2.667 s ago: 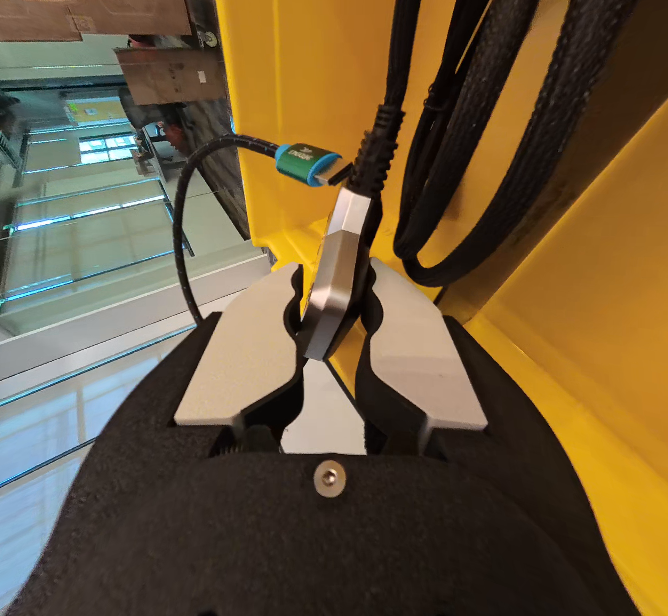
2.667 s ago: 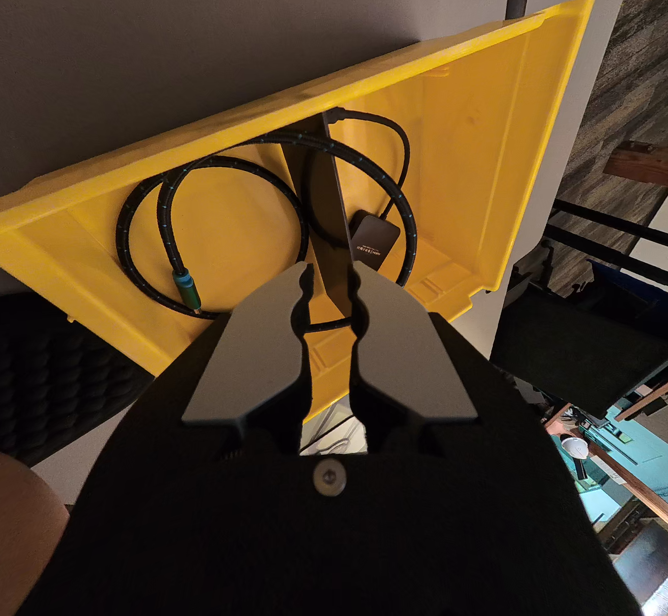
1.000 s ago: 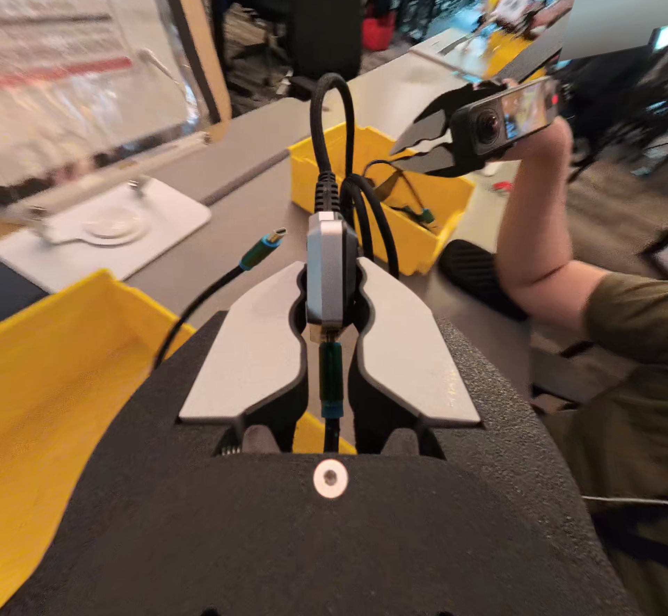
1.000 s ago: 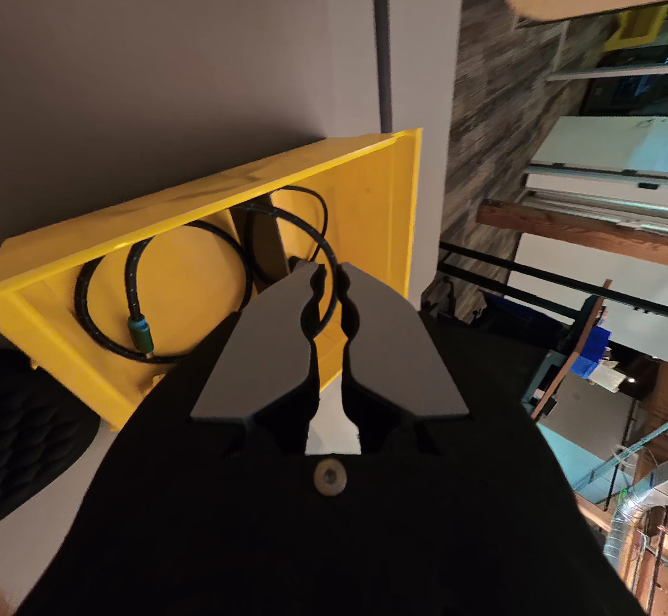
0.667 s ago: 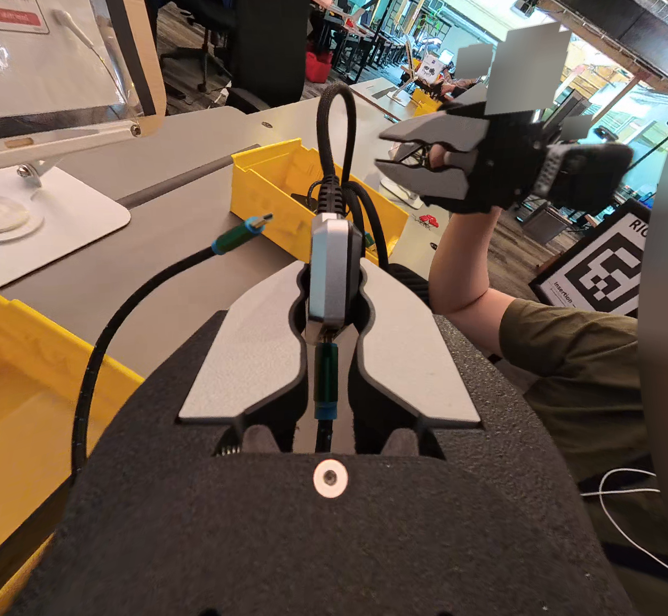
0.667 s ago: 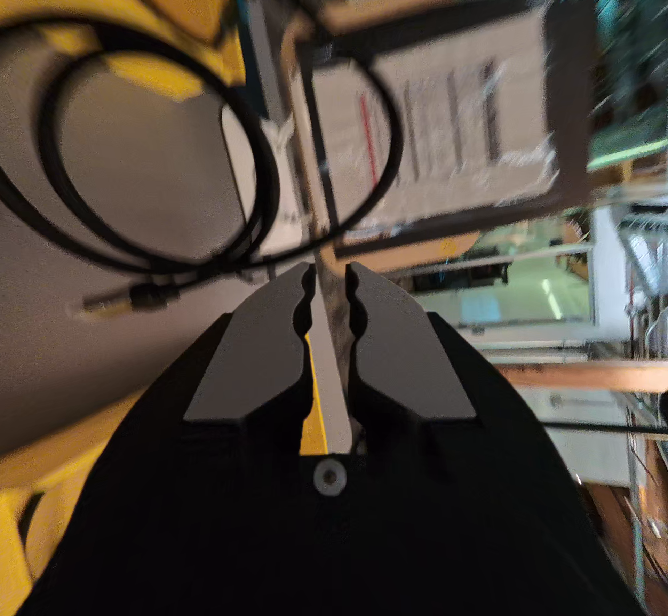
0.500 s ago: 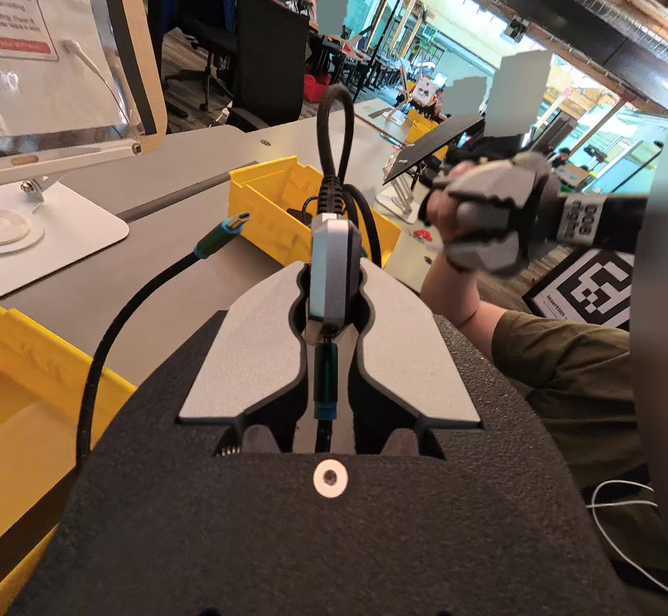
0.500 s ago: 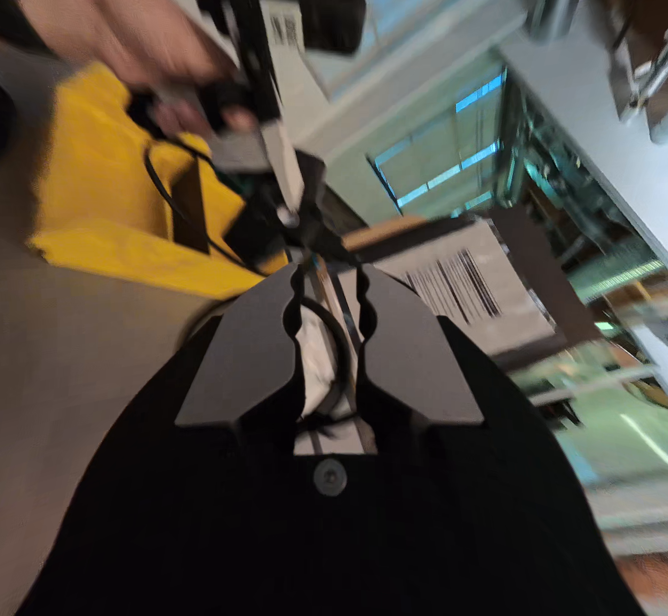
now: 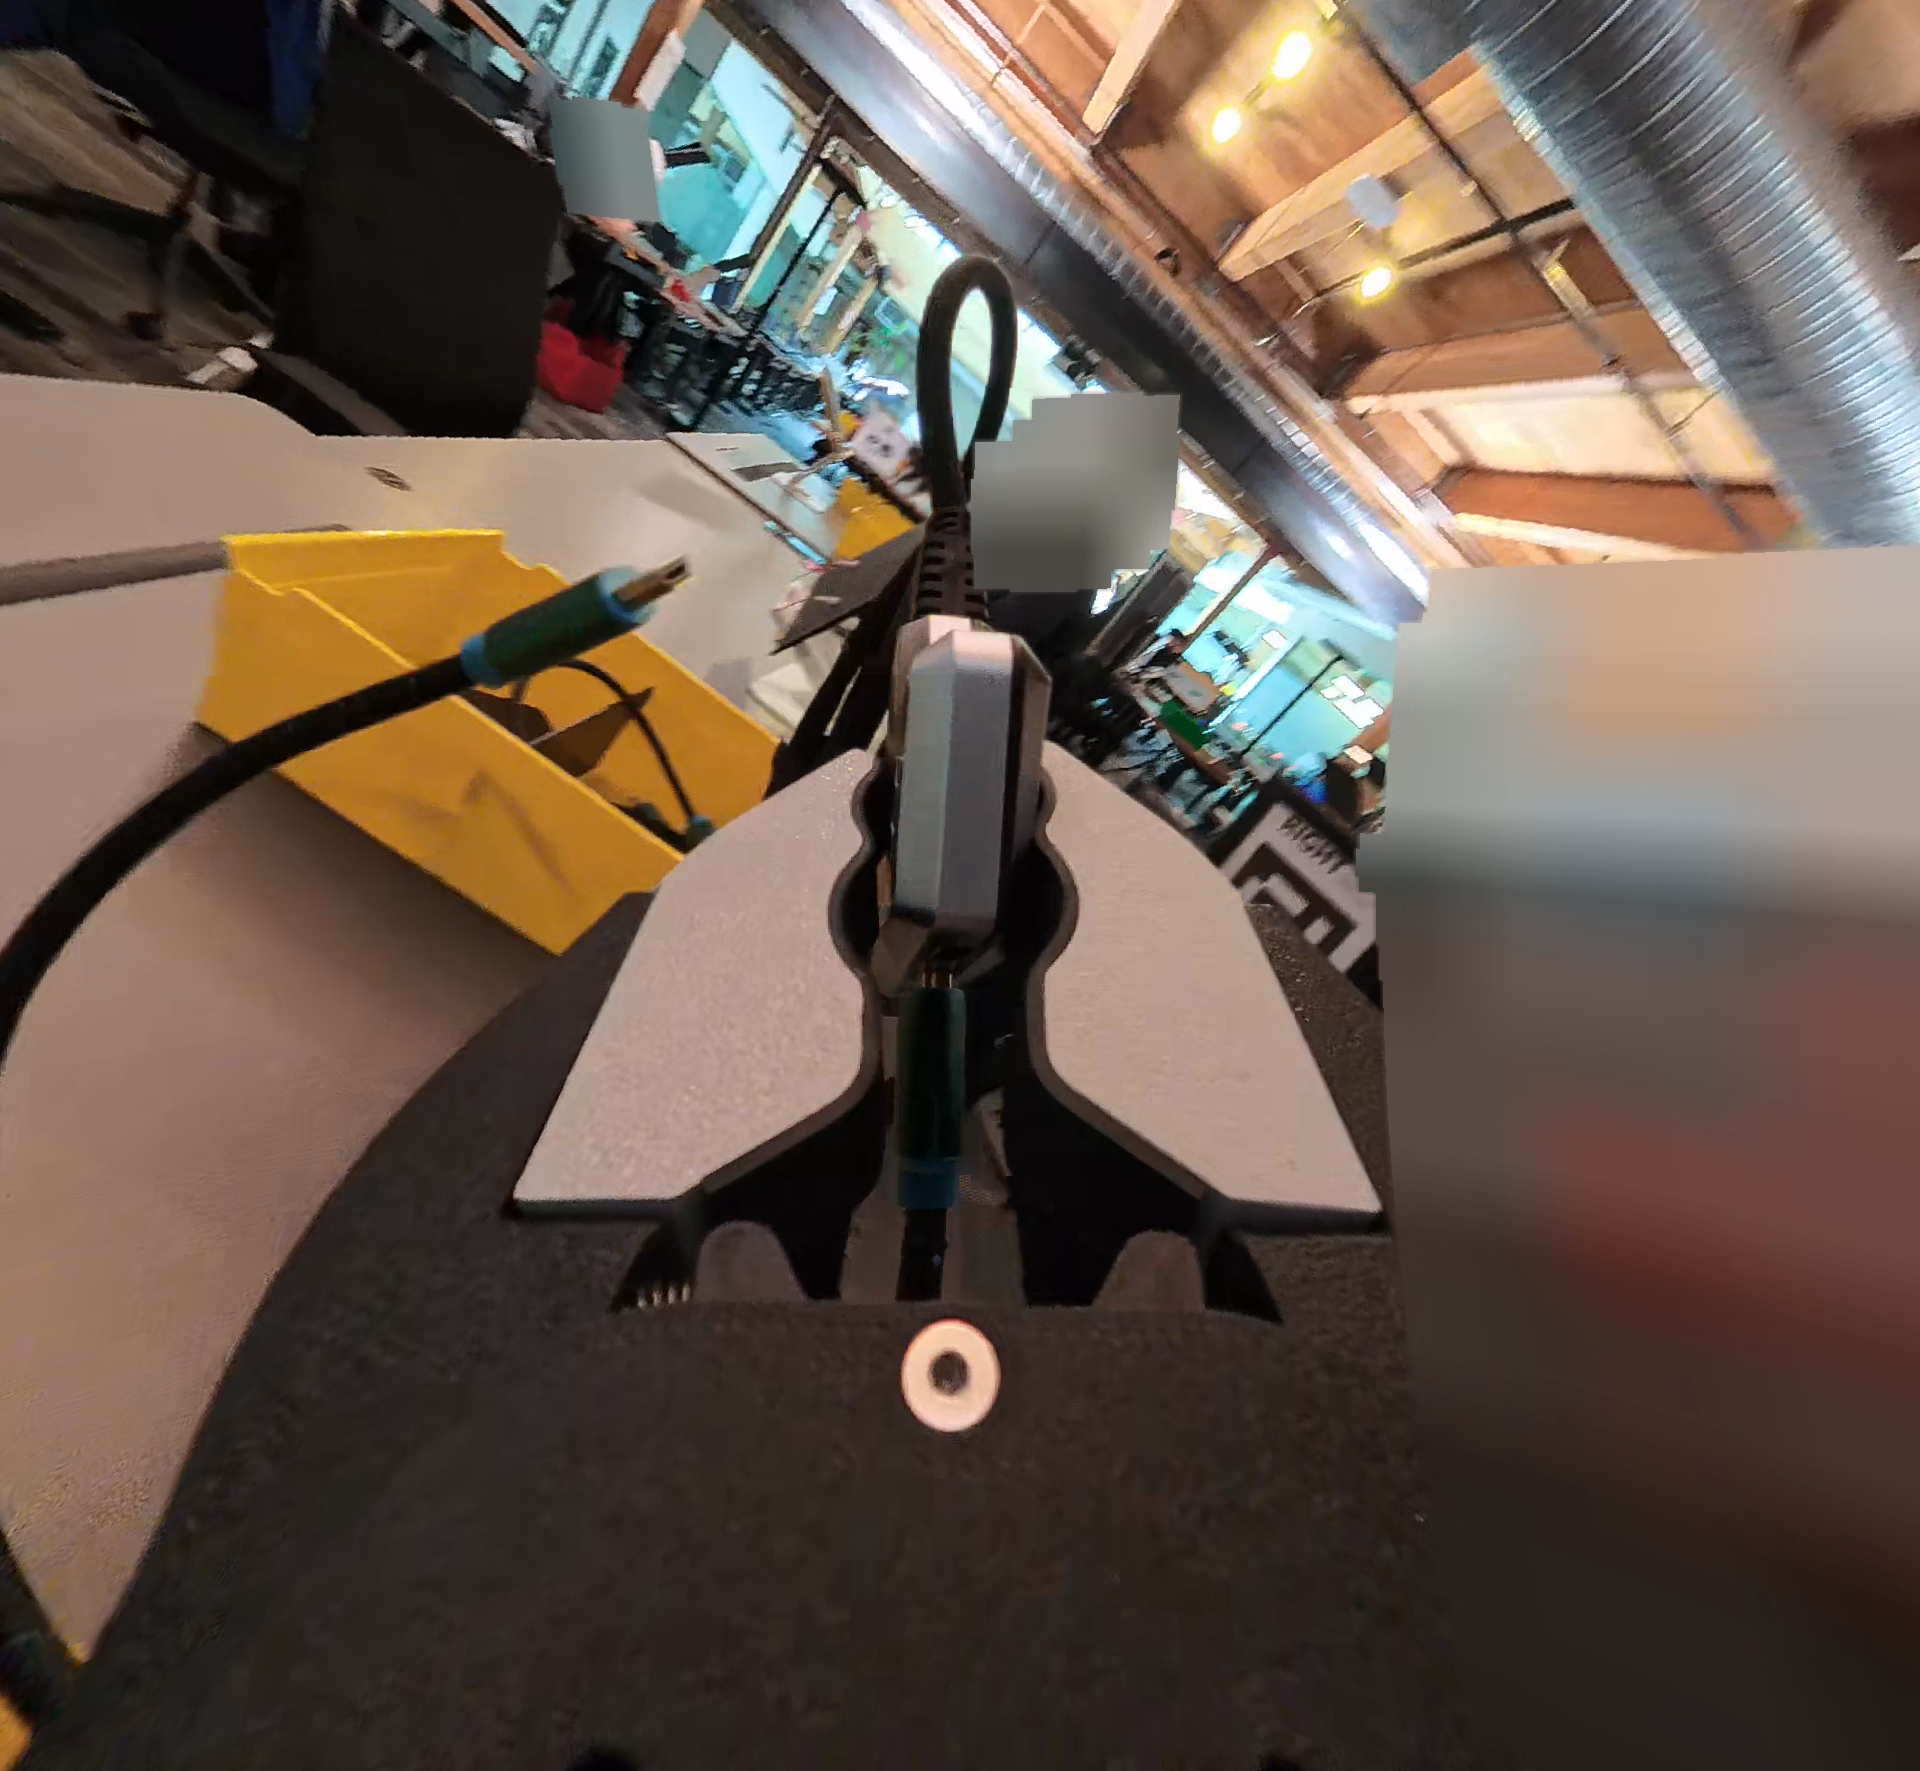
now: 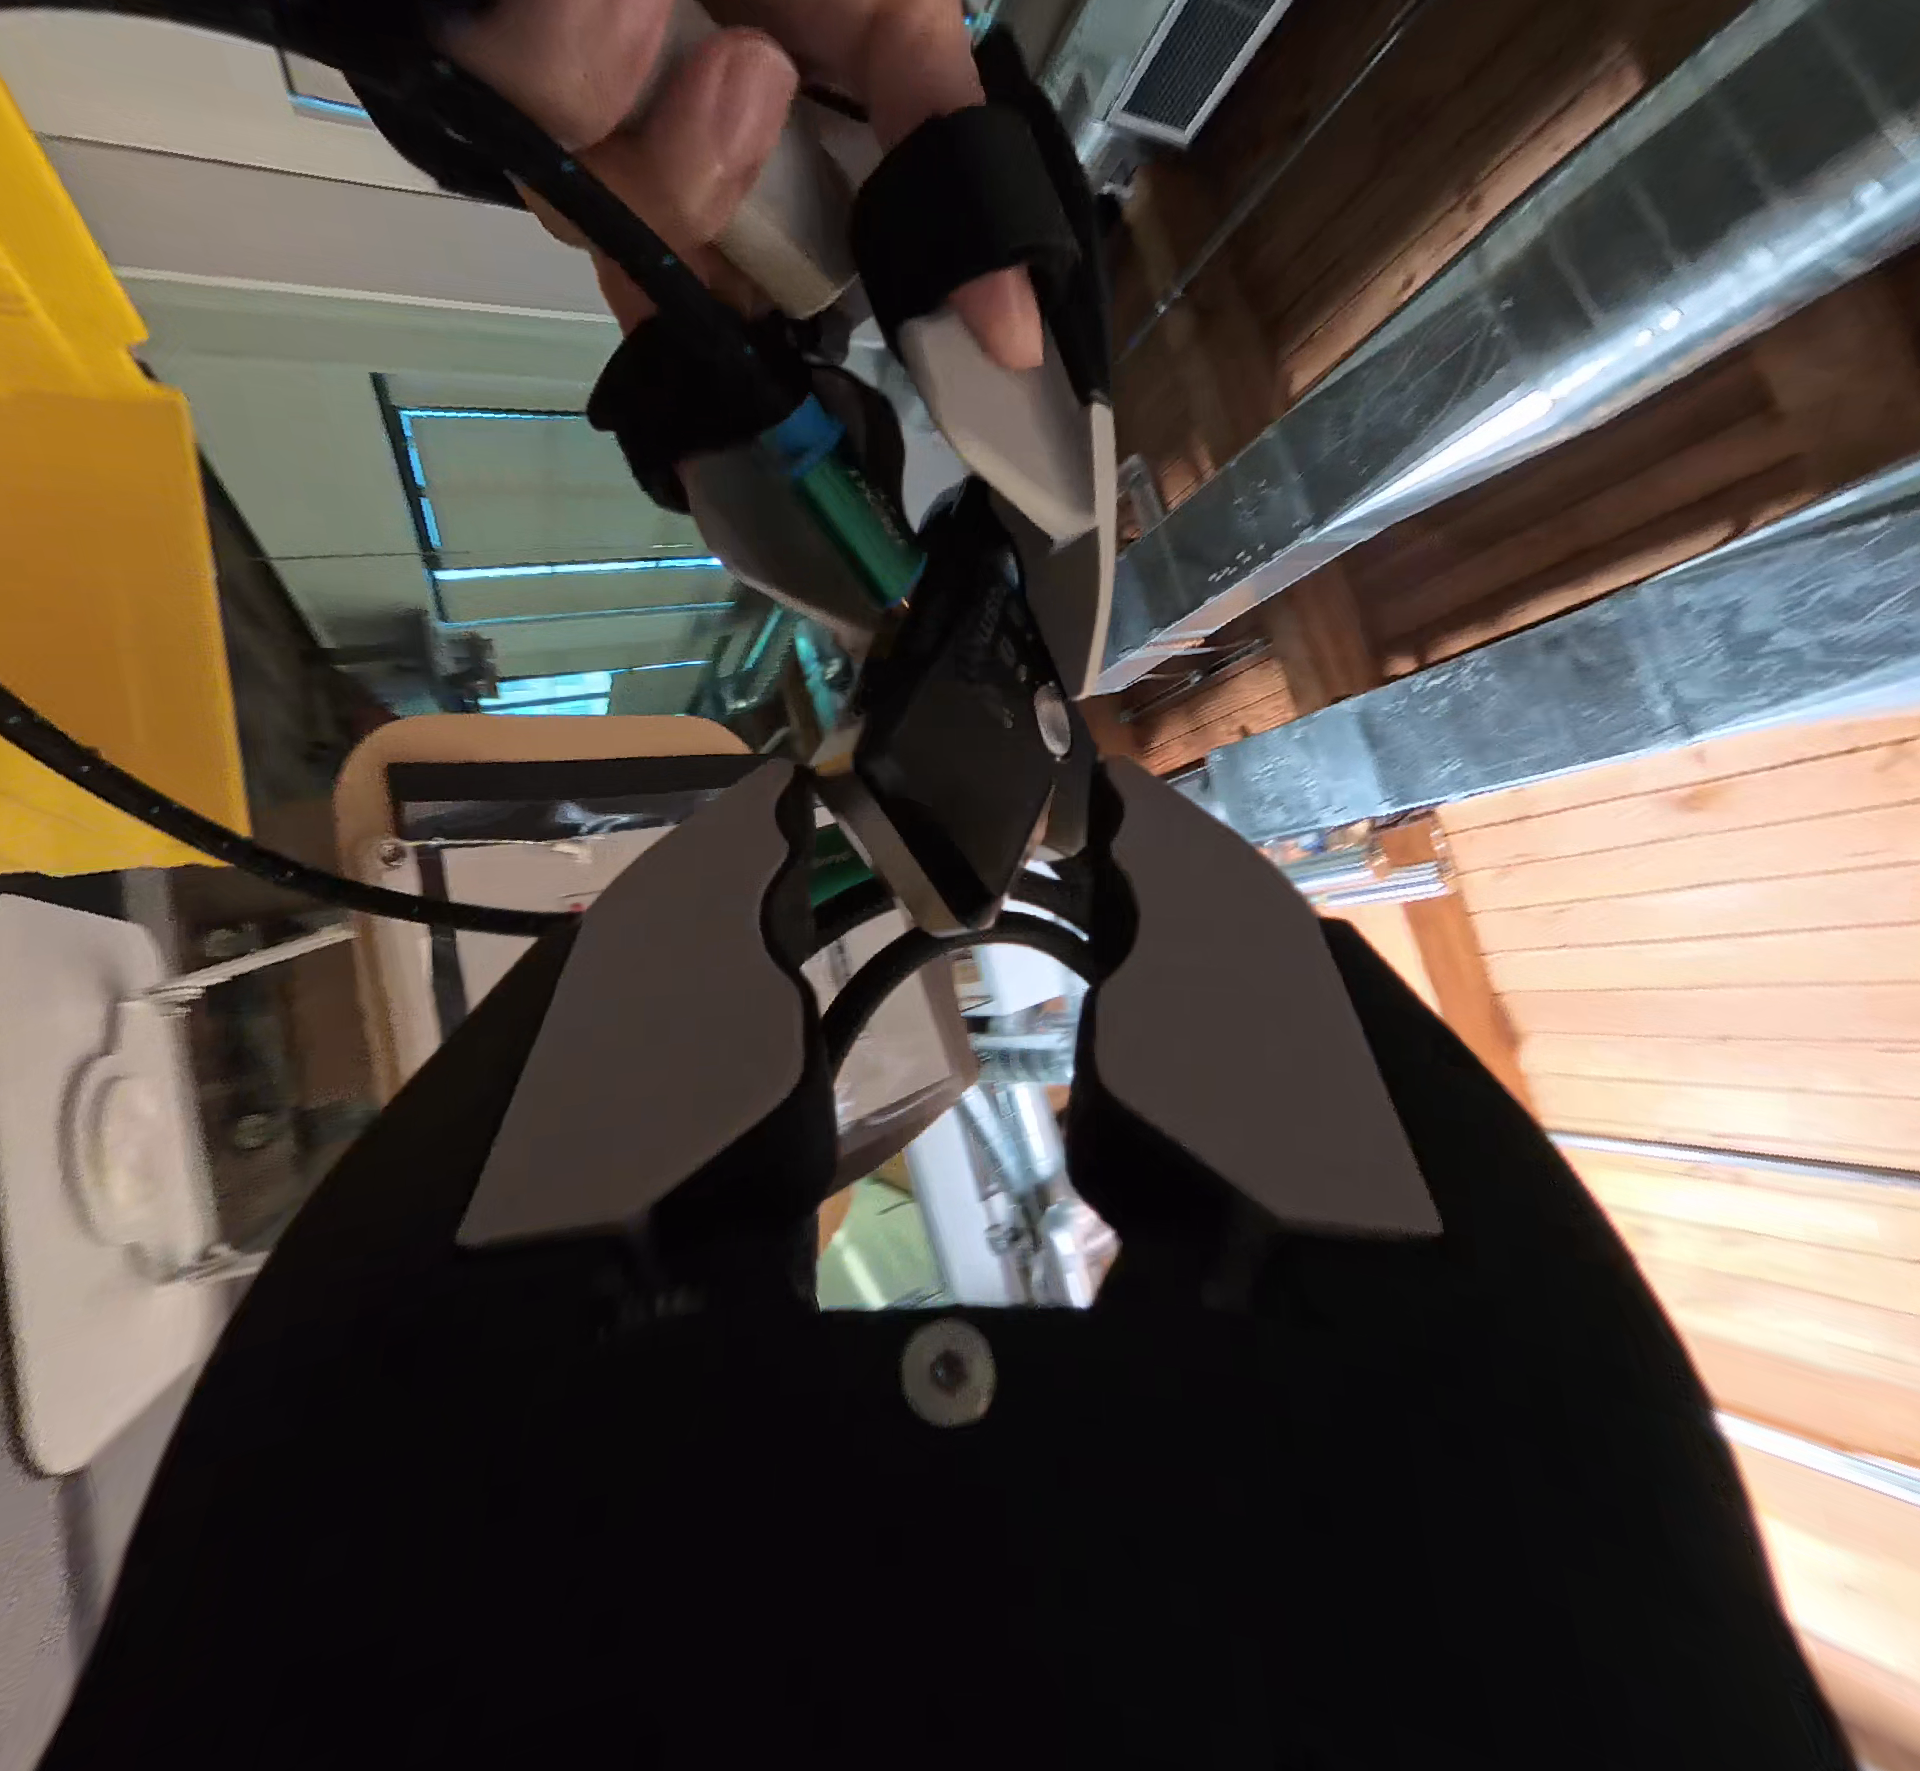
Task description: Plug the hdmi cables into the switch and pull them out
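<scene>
Switch (image 9: 961, 776) upright — long axis along left hand-held gripper (image 9: 951, 786).

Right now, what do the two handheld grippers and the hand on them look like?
Left gripper: rough black body, two pale grey fingers with wavy inner edges, and a round silver screw at its centre. Right gripper has the same build, its fingers looking darker grey in shade. The hand wears black fabric loops round two fingertips.
</scene>
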`<state>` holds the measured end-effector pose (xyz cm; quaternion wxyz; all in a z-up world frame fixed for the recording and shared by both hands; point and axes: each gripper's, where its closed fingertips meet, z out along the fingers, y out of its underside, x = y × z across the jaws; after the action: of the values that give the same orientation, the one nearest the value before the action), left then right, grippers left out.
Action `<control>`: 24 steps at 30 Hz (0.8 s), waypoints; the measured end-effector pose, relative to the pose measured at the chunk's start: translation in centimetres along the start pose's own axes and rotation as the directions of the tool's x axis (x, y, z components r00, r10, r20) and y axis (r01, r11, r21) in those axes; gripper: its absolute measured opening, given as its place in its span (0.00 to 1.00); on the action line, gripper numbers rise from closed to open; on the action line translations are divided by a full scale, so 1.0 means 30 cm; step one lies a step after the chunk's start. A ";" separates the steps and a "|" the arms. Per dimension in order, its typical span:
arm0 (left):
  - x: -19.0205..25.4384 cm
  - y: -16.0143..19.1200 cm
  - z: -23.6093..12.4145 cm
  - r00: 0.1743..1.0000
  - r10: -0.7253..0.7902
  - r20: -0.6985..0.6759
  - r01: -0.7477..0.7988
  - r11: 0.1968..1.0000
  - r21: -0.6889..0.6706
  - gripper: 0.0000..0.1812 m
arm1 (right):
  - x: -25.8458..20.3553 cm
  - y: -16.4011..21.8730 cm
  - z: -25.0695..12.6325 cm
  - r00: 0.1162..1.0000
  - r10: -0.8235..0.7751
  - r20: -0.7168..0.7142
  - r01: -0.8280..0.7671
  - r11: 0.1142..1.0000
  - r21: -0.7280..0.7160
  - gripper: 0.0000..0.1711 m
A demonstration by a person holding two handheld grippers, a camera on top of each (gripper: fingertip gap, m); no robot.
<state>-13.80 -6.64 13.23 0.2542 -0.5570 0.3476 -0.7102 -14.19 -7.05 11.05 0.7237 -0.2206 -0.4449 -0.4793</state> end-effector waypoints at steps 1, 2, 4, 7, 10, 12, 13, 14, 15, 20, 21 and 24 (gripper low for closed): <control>0.001 0.001 0.007 0.999 -0.042 -0.033 0.042 0.999 0.013 0.12 | 0.002 -0.001 -0.004 0.999 -0.036 -0.018 0.036 0.999 0.012 0.28; 0.002 0.002 0.013 0.994 -0.089 -0.069 0.091 0.996 0.022 0.12 | 0.001 0.000 -0.009 0.997 -0.065 -0.032 0.066 0.998 0.023 0.22; -0.008 0.011 0.027 0.976 -0.179 -0.126 0.183 0.983 0.024 0.11 | 0.012 0.009 -0.014 0.992 -0.101 -0.071 0.103 0.994 0.028 0.18; -0.037 0.017 0.041 0.956 -0.247 -0.158 0.255 0.966 0.033 0.11 | 0.003 0.029 -0.017 0.994 -0.107 -0.038 0.108 0.994 0.033 0.17; -0.067 0.033 0.048 0.966 -0.231 -0.113 0.234 0.972 0.011 0.14 | -0.016 0.043 -0.024 0.994 -0.108 0.014 0.107 0.992 0.066 0.15; -0.064 0.041 0.048 0.980 -0.171 -0.099 0.168 0.985 -0.035 0.15 | -0.017 0.060 -0.031 0.997 -0.026 0.069 0.020 0.996 0.083 0.13; -0.057 0.036 0.045 0.987 -0.128 -0.099 0.124 0.991 -0.045 0.16 | -0.006 0.070 -0.033 0.996 0.033 0.082 -0.040 0.996 0.085 0.11; -0.050 0.028 0.038 0.993 -0.070 -0.091 0.067 0.997 -0.045 0.16 | 0.005 0.080 -0.034 0.990 0.095 0.102 -0.104 0.990 0.090 0.10; -0.042 0.014 0.029 0.997 0.006 -0.080 -0.009 0.999 -0.036 0.17 | 0.019 0.094 -0.033 0.980 0.157 0.121 -0.167 0.983 0.082 0.11; -0.023 -0.069 -0.051 0.807 0.580 0.111 -0.584 0.812 0.009 0.24 | 0.056 0.142 -0.047 0.892 0.371 0.256 -0.406 0.909 0.097 0.11; -0.032 -0.078 -0.066 0.714 0.676 0.180 -0.685 0.729 -0.020 0.30 | 0.056 0.148 -0.051 0.867 0.408 0.285 -0.451 0.886 0.106 0.11; -0.027 -0.049 -0.078 0.443 0.864 0.240 -0.865 0.482 -0.137 0.33 | 0.052 0.154 -0.064 0.799 0.491 0.348 -0.563 0.813 0.147 0.11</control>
<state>-15.83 -4.61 13.54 0.6275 -0.3945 0.5410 -0.3973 -9.01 -7.20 11.90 0.7758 -0.3147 -0.5228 -0.1607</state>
